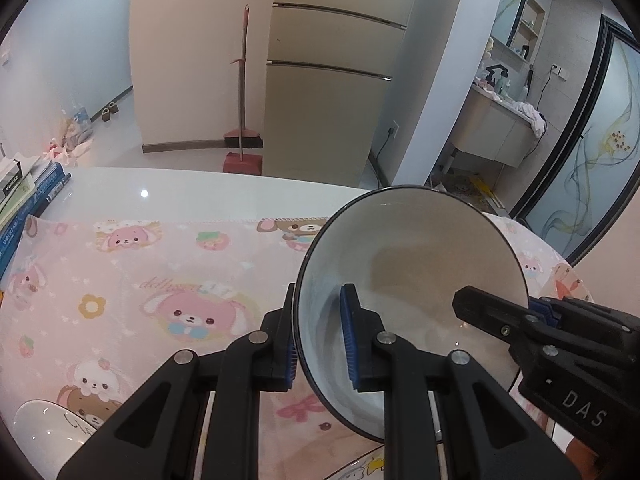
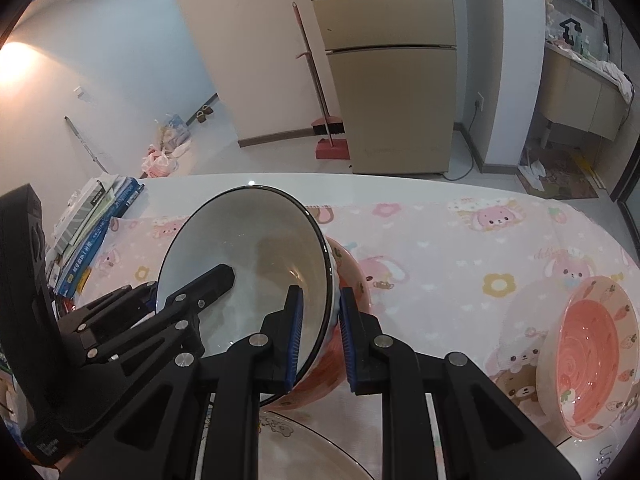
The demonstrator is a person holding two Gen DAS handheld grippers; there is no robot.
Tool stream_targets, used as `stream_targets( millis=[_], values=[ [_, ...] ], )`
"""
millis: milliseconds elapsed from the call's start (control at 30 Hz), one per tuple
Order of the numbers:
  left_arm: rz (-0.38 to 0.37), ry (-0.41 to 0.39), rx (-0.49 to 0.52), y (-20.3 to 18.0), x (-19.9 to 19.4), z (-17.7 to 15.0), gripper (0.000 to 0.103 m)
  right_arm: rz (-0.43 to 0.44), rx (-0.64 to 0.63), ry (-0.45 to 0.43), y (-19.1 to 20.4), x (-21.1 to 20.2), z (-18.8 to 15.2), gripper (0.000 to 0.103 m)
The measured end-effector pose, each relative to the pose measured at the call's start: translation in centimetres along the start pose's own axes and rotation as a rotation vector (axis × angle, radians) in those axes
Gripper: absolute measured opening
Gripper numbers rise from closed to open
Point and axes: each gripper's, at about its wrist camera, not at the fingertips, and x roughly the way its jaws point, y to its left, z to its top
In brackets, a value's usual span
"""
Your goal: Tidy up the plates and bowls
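A bowl with a dark rim, grey-white inside and pink patterned outside (image 1: 420,280) (image 2: 248,264), is held tilted above the pink cartoon cloth by both grippers. My left gripper (image 1: 322,344) is shut on its left rim, one finger inside, one outside. My right gripper (image 2: 320,340) is shut on its right rim the same way. Each gripper also shows in the other's view, the right one in the left wrist view (image 1: 532,324) and the left one in the right wrist view (image 2: 160,312). A pink carrot-pattern bowl (image 2: 592,356) lies tilted at the right. A white plate (image 2: 320,452) lies below the held bowl.
A white dish (image 1: 44,428) sits at the cloth's near left. A stack of books (image 2: 92,232) lies at the table's left end. Beyond the white table edge (image 1: 200,176) stand a fridge, a broom with dustpan, and a washbasin.
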Motion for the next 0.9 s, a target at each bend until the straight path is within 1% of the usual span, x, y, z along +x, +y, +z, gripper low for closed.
stream_targets(
  millis=[67,133,167,200,300,367,533,633,700,767,833,900],
  values=[
    [0.018,-0.003,0.020,-0.3,0.2,-0.2,0.017,-0.010,0.002,0.005,-0.2,0.1,0.1,0.020],
    [0.031,-0.012,0.034,-0.6,0.3,-0.3,0.017,-0.060,-0.010,-0.001,-0.3,0.2,0.1,0.020],
    [0.038,-0.015,0.041,-0.8,0.3,-0.3,0.017,-0.065,-0.019,-0.004,-0.3,0.2,0.1,0.022],
    [0.034,-0.020,0.049,-0.9,0.2,-0.3,0.017,-0.066,-0.024,-0.003,-0.3,0.2,0.1,0.022],
    [0.056,-0.021,0.064,-1.2,0.4,-0.5,0.017,-0.069,-0.035,-0.002,-0.2,0.2,0.1,0.022],
    [0.059,-0.023,0.066,-1.3,0.4,-0.5,0.017,-0.062,-0.026,0.000,-0.2,0.2,0.2,0.022],
    [0.022,-0.015,0.030,-0.4,0.3,-0.3,0.017,-0.036,-0.012,0.007,-0.8,0.1,0.3,0.022],
    [0.031,-0.035,0.023,-0.1,-0.1,-0.1,0.017,0.000,0.019,0.004,-1.6,-0.1,0.5,0.022],
    [0.029,-0.049,0.016,0.1,-0.6,0.1,0.017,0.003,0.027,-0.008,-1.8,-0.5,0.6,0.022],
    [0.013,-0.056,0.006,0.3,-1.0,0.3,0.023,0.007,0.027,-0.016,-1.8,-0.7,0.7,0.022],
    [0.017,-0.068,-0.007,0.6,-1.4,0.4,0.046,0.004,0.029,-0.023,-1.7,-0.8,0.7,0.022],
    [0.024,-0.079,-0.013,0.8,-1.5,0.5,0.048,0.004,0.026,-0.024,-1.5,-0.9,0.8,0.020]
  ],
)
